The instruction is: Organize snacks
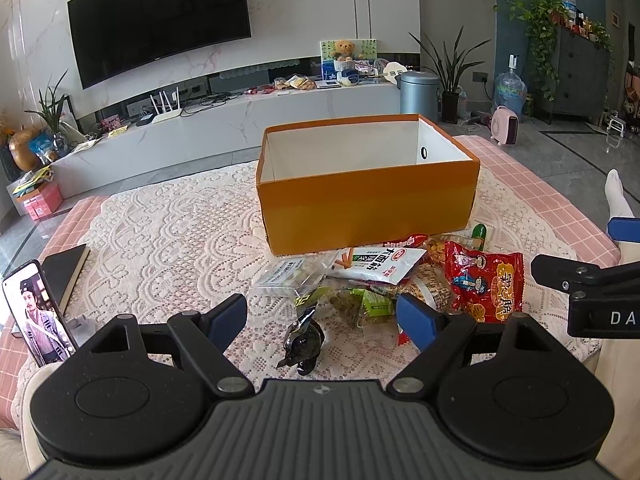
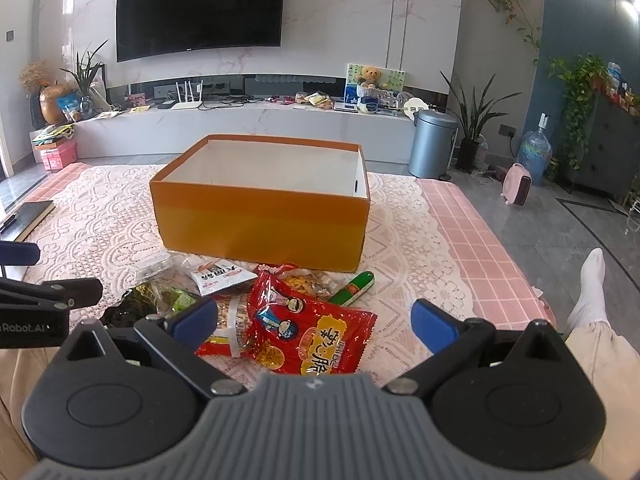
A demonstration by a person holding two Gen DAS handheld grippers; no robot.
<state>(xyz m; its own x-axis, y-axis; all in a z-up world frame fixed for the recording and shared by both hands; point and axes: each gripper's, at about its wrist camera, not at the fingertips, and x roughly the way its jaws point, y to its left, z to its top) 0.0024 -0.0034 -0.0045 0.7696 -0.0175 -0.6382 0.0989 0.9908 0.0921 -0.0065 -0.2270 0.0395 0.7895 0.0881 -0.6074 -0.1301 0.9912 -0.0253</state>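
**Snacks piled in front of an empty box, both grippers wide open**

Snacks (image 1: 384, 280) sit in a loose heap on the lace tablecloth (image 1: 160, 232), right up against the near wall of the orange box (image 1: 366, 204), which looks empty so far. Nothing is sorted yet, I'd say.

Going left to right: the left gripper (image 1: 322, 318) hangs over the near left edge of the heap, jaws spread wide, nothing in them. A small dark wrapped snack (image 1: 302, 346) lies directly between its fingers, just short of 12 o'clock, long axis running roughly 1 to 7. Green packets (image 1: 360, 304) sit at about 1 o'clock, the white packet (image 1: 380, 266) beyond them.

The right gripper (image 2: 314, 316) is also wide open and empty. The big red bag (image 2: 308, 324) lies dead ahead at 12, between its fingers, long axis running roughly 10 to 4. A green sausage stick (image 2: 352, 288) sits at about 1 o'clock, pointing toward the box corner.

My guess: each gripper already has its own nearest target, dark snack for left, red bag for right. The box is at 12 for both, so it's grab, lift, push forward.
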